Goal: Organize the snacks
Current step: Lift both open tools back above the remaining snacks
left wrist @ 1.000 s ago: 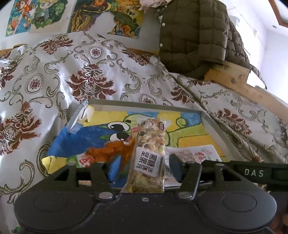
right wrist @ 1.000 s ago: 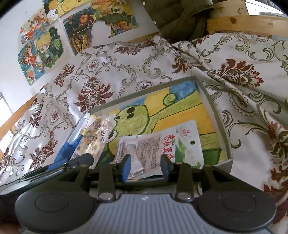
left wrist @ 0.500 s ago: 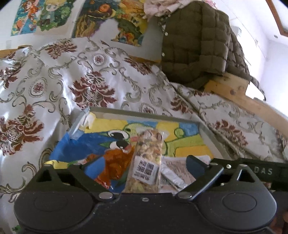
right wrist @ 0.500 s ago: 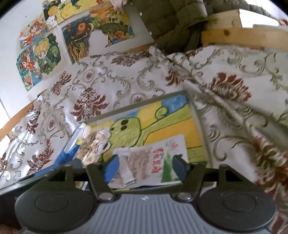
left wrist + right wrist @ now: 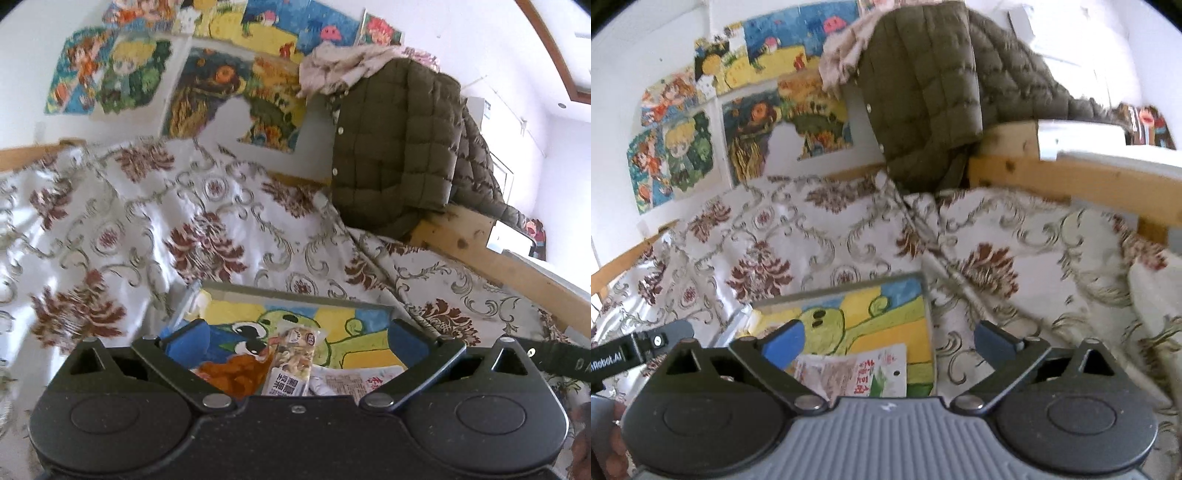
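Observation:
A shallow tray [image 5: 295, 293] with a painted green cartoon bottom lies on the floral cloth. In it lie a clear nut bar packet [image 5: 293, 363], an orange packet [image 5: 236, 373] and a white packet [image 5: 354, 382]. My left gripper [image 5: 297, 332] hovers above the tray with its jaws opening wide; the nut bar lies below, untouched by the pads. In the right wrist view the tray [image 5: 842, 291] holds the white and green packet [image 5: 864, 373]. My right gripper [image 5: 889, 338] hangs over it, jaws opening wide, gripping nothing.
Floral cloth [image 5: 147, 229] covers the surface all around the tray. An olive quilted jacket [image 5: 391, 147] hangs over a wooden rail [image 5: 498, 266] at the back right. Drawings [image 5: 207, 92] cover the wall behind. The left gripper's body [image 5: 639, 345] sits beside the right one.
Both grippers opened wide and drew up and back from the tray. The nut bar and the white packet, earlier between the fingers, now lie free in the tray.

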A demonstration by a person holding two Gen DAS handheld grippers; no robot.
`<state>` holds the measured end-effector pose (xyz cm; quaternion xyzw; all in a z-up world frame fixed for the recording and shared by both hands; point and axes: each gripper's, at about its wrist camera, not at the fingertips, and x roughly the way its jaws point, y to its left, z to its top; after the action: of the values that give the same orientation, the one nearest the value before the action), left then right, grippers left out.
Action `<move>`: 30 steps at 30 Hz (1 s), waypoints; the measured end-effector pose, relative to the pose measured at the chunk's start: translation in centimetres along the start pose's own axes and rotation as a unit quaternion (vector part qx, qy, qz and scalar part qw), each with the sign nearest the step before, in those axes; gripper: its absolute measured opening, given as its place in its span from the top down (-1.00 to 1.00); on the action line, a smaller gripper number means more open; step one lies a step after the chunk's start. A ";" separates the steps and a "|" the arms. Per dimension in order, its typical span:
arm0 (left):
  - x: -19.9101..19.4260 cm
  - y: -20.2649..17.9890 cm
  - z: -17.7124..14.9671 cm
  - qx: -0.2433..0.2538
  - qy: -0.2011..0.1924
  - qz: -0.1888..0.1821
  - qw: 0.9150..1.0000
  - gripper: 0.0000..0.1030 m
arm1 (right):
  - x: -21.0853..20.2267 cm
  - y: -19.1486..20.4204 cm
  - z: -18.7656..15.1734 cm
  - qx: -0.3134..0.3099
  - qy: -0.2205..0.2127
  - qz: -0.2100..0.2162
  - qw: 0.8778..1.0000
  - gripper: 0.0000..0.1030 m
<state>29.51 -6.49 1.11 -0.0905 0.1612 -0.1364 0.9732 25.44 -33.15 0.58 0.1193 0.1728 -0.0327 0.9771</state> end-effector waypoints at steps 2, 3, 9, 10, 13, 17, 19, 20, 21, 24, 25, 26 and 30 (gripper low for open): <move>-1.4 -0.2 -0.1 -0.002 -0.002 0.002 1.000 -0.99 | -1.4 0.0 -0.2 -0.002 -0.008 0.000 1.000 -1.00; -2.1 -0.2 -0.2 -0.005 -0.002 0.001 1.000 -0.99 | -2.1 0.0 -0.4 -0.007 -0.008 0.001 1.000 -1.00; -5.8 -0.6 -1.1 -0.012 -0.001 0.007 1.000 -0.99 | -6.2 0.9 -1.8 -0.044 -0.018 -0.004 0.999 -1.00; -6.5 -0.7 -1.4 -0.011 0.000 0.007 1.000 -0.99 | -7.0 1.0 -2.0 -0.045 -0.020 -0.003 0.999 -1.00; -8.5 -1.1 -2.5 -0.003 0.009 0.009 1.000 -0.99 | -9.2 1.1 -2.9 -0.043 -0.021 0.001 0.999 -1.00; -11.0 -1.6 -3.8 0.005 0.017 0.010 1.000 -0.99 | -11.8 0.9 -4.2 -0.043 -0.010 0.002 0.999 -1.00; -12.4 -1.8 -4.3 0.007 0.016 0.012 1.000 -0.99 | -13.1 0.8 -4.8 -0.038 -0.005 0.000 0.999 -1.00; -13.0 -1.9 -4.5 0.008 0.015 0.014 1.000 -0.99 | -13.7 0.8 -5.1 -0.036 -0.002 0.000 0.999 -1.00; -13.6 -2.0 -4.6 0.009 0.014 0.015 1.000 -0.99 | -14.3 0.8 -5.5 -0.036 0.001 -0.001 0.999 -1.00; -15.3 -2.0 -5.1 0.012 0.014 0.018 1.000 -0.99 | -15.7 1.2 -6.2 -0.038 0.002 -0.014 0.999 -1.00; -15.8 -2.0 -5.3 0.011 0.016 0.020 1.000 -0.99 | -16.2 1.4 -6.5 -0.040 0.003 -0.018 0.999 -1.00; -16.4 -1.9 -5.5 0.009 0.018 0.021 1.000 -0.99 | -16.6 1.7 -6.6 -0.043 0.004 -0.020 0.999 -1.00; -18.2 -1.5 -6.6 0.005 0.032 0.027 0.999 -0.99 | -18.1 2.6 -7.6 -0.046 0.011 -0.023 0.999 -1.00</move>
<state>10.39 -3.44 0.58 -0.0766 0.1942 -0.1134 0.9714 6.26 -28.38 0.50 0.0701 0.1881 -0.0458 0.9786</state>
